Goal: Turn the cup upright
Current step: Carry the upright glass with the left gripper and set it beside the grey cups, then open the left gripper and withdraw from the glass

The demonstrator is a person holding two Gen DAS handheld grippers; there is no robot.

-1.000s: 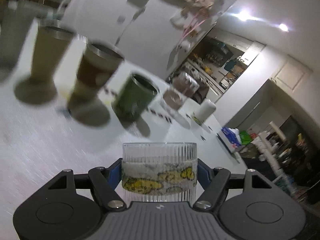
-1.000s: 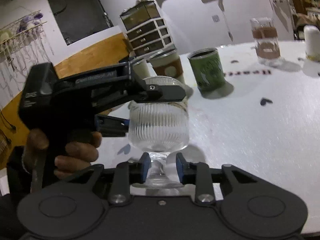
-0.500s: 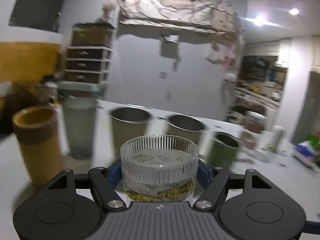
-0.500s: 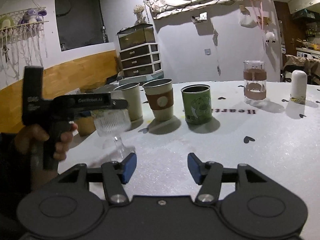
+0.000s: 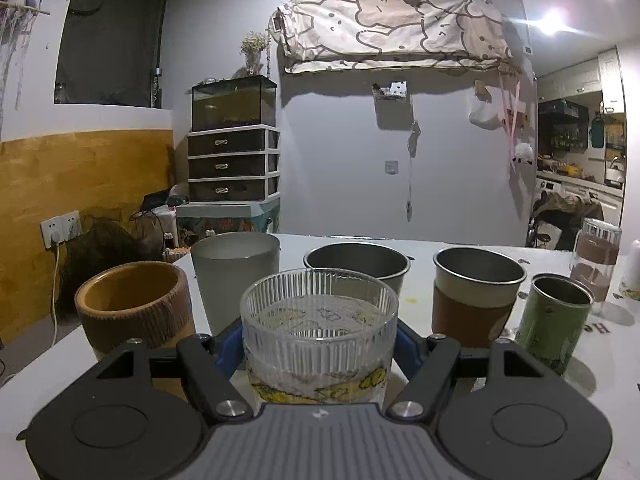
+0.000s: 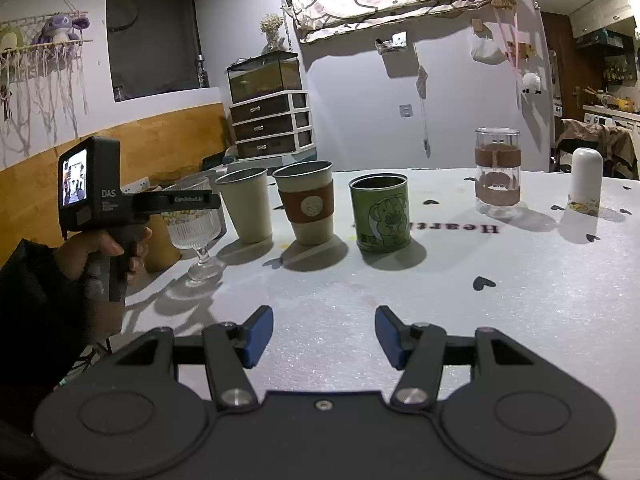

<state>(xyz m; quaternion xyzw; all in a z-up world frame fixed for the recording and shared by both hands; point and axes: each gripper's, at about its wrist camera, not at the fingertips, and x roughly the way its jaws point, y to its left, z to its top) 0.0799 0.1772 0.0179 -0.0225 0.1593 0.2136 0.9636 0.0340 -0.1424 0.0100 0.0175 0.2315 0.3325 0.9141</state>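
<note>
1. My left tool (image 5: 320, 344) clamps the ribbed glass cup (image 5: 319, 328) at its bowl.
2. The cup stands upright, foot on the counter (image 6: 460, 288).
3. My right tool (image 6: 324, 336) is spread wide, holding nothing.

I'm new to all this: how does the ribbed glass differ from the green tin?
The ribbed glass is clear and stemmed; the green tin is opaque, straight-sided, with a cartoon print. The left gripper clamps the glass, while the tin stands free. Both are upright, mouths up, on the white table.
</note>
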